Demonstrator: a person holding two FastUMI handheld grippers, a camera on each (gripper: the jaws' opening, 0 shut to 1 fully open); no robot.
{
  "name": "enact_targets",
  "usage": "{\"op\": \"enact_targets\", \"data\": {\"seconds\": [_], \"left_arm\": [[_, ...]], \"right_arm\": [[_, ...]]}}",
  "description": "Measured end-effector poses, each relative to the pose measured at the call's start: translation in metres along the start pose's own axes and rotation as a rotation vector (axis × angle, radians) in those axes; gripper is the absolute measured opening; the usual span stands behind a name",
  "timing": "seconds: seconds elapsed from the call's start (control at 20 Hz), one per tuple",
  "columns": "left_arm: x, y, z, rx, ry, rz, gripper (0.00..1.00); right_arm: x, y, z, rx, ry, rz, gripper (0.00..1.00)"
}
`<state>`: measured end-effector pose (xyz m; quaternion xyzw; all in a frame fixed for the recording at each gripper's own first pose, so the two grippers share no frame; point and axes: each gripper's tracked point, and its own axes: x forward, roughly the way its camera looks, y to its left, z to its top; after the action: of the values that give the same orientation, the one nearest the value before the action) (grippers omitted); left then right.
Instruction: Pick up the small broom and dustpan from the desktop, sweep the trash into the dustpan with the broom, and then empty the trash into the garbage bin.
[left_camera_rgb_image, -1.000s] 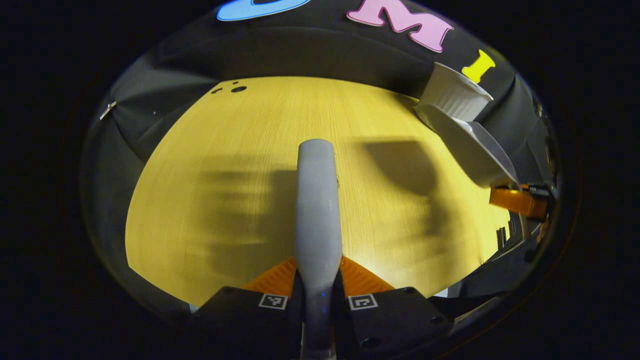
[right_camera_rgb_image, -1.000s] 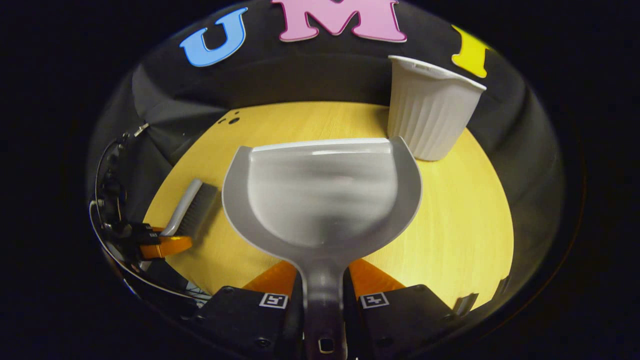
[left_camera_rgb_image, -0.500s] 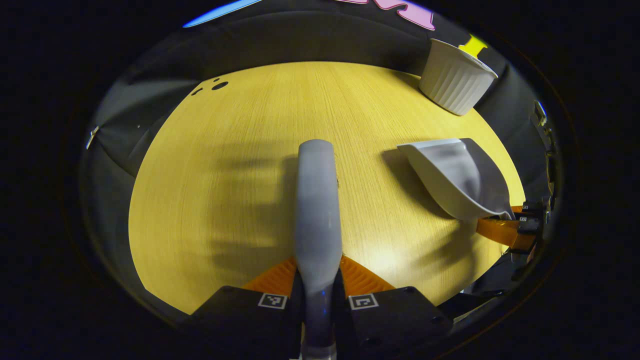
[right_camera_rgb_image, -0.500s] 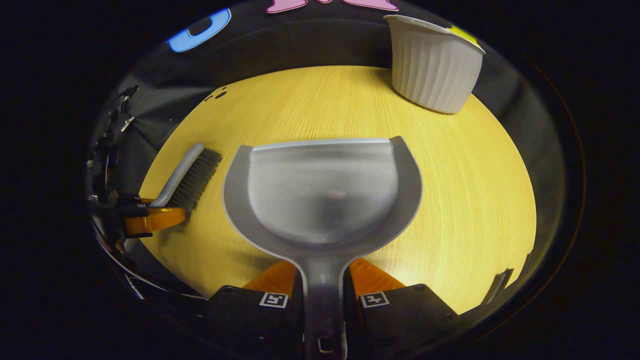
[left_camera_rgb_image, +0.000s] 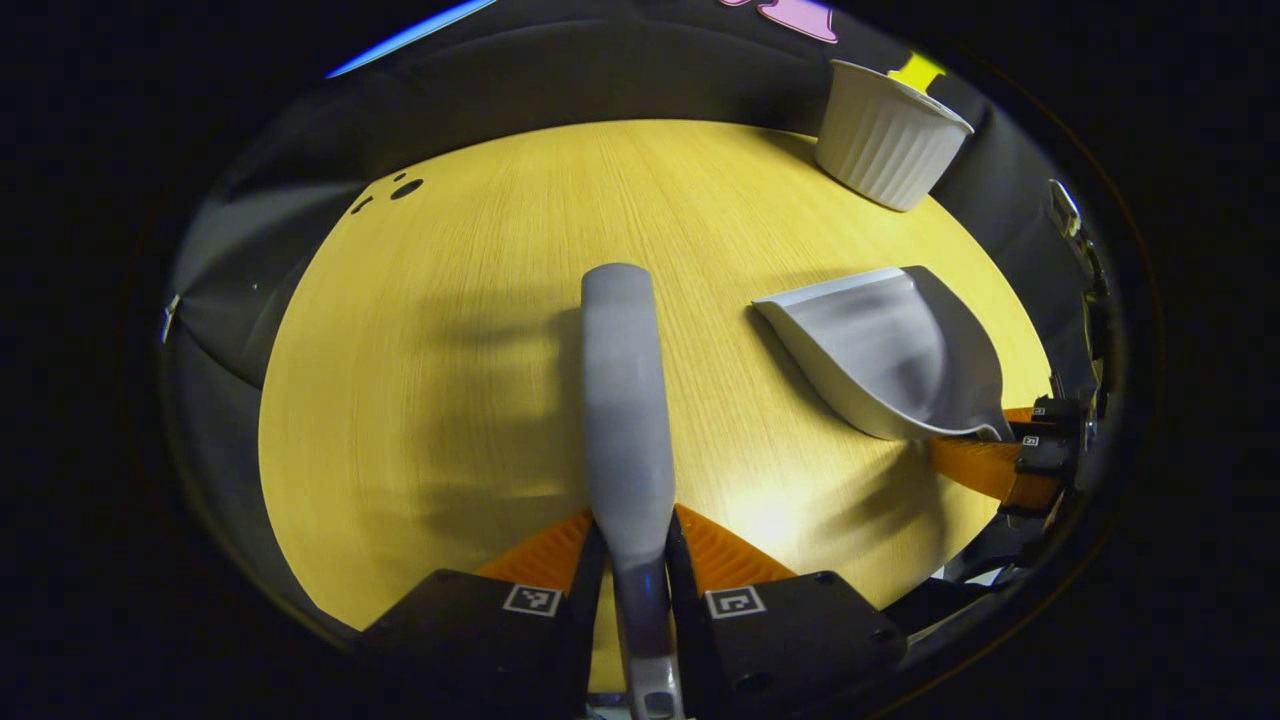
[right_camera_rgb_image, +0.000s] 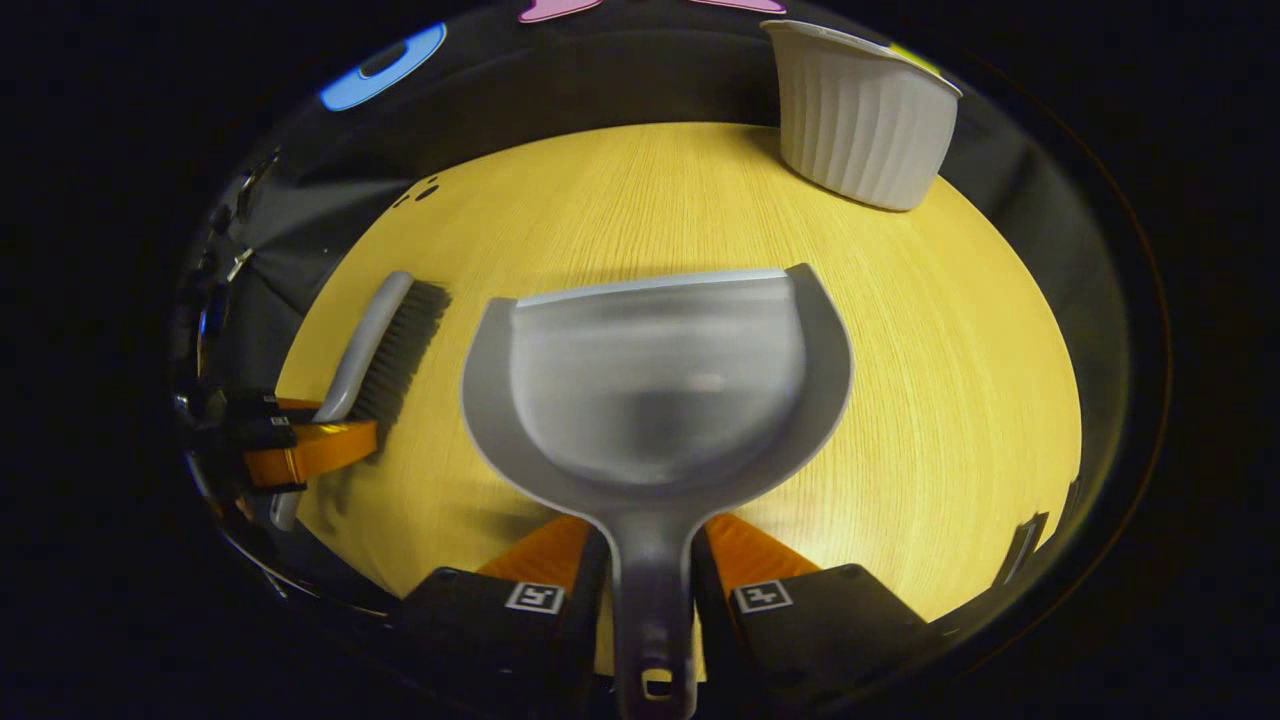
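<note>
Left gripper view: the left tool (left_camera_rgb_image: 632, 560) grips the small broom (left_camera_rgb_image: 622, 400) by its handle, above the wooden bench (left_camera_rgb_image: 450, 330). Right gripper view: the right tool (right_camera_rgb_image: 650, 560) clamps the dustpan (right_camera_rgb_image: 655, 390) handle, its mouth facing the white ribbed garbage bin (right_camera_rgb_image: 860, 125). No trash is visible, so emptying seems done.

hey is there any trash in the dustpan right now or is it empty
Empty: the dustpan's scoop shows only bare grey plastic, held by the right claw.
</note>
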<state>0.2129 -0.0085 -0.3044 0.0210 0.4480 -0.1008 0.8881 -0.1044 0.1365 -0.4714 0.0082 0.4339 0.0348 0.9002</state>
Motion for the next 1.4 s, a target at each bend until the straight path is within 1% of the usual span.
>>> {"op": "enact_targets", "data": {"seconds": [0.05,0.1,0.15,0.25,0.3,0.35,0.45,0.55,0.65,0.75,0.9,1.05,1.15,1.25,1.4], "left_arm": [[-0.003,-0.007,-0.001,-0.025,-0.01,-0.027,0.49],[-0.01,-0.01,-0.002,-0.042,-0.024,-0.034,0.61],[-0.018,-0.009,-0.001,-0.048,-0.044,-0.027,0.73],[-0.036,-0.005,0.005,-0.049,-0.116,-0.001,0.98],[-0.049,-0.006,0.011,-0.053,-0.16,-0.001,0.96],[-0.063,-0.01,0.016,-0.065,-0.211,-0.003,0.96],[-0.096,-0.014,0.032,-0.09,-0.33,-0.001,0.96],[-0.131,-0.004,0.05,-0.092,-0.461,0.06,0.96],[-0.163,-0.007,0.065,-0.084,-0.573,0.091,0.96],[-0.191,-0.008,0.072,-0.071,-0.665,0.106,0.96],[-0.234,-0.011,0.084,-0.05,-0.791,0.118,0.96],[-0.262,-0.011,0.086,-0.029,-0.878,0.16,0.96],[-0.279,-0.014,0.084,-0.029,-0.913,0.188,0.96],[-0.29,-0.016,0.082,-0.033,-0.937,0.206,0.96],[-0.293,-0.027,0.077,-0.029,-0.952,0.188,0.96]], "right_arm": [[-0.002,0.001,0.003,0.013,-0.008,0.018,0.65],[-0.007,-0.003,0.008,0.02,-0.018,0.015,0.77],[-0.01,-0.003,0.008,0.019,-0.019,0.02,1.0],[-0.024,-0.002,0.013,0.01,-0.045,0.019,0.99],[-0.032,-0.001,0.02,0.0,-0.072,0.021,0.99],[-0.043,-0.001,0.027,-0.014,-0.105,0.015,0.99],[-0.065,-0.002,0.045,-0.071,-0.205,-0.006,0.99],[-0.09,0.001,0.068,-0.117,-0.317,-0.026,0.99],[-0.112,0.012,0.086,-0.133,-0.422,-0.021,0.99],[-0.139,0.024,0.103,-0.144,-0.516,-0.01,0.99],[-0.171,0.046,0.118,-0.208,-0.628,0.018,0.99],[-0.195,0.073,0.132,-0.242,-0.758,0.019,0.99],[-0.213,0.087,0.136,-0.245,-0.832,0.019,0.99],[-0.219,0.092,0.135,-0.246,-0.864,0.035,0.99],[-0.221,0.095,0.125,-0.228,-0.85,0.048,0.99]]}}
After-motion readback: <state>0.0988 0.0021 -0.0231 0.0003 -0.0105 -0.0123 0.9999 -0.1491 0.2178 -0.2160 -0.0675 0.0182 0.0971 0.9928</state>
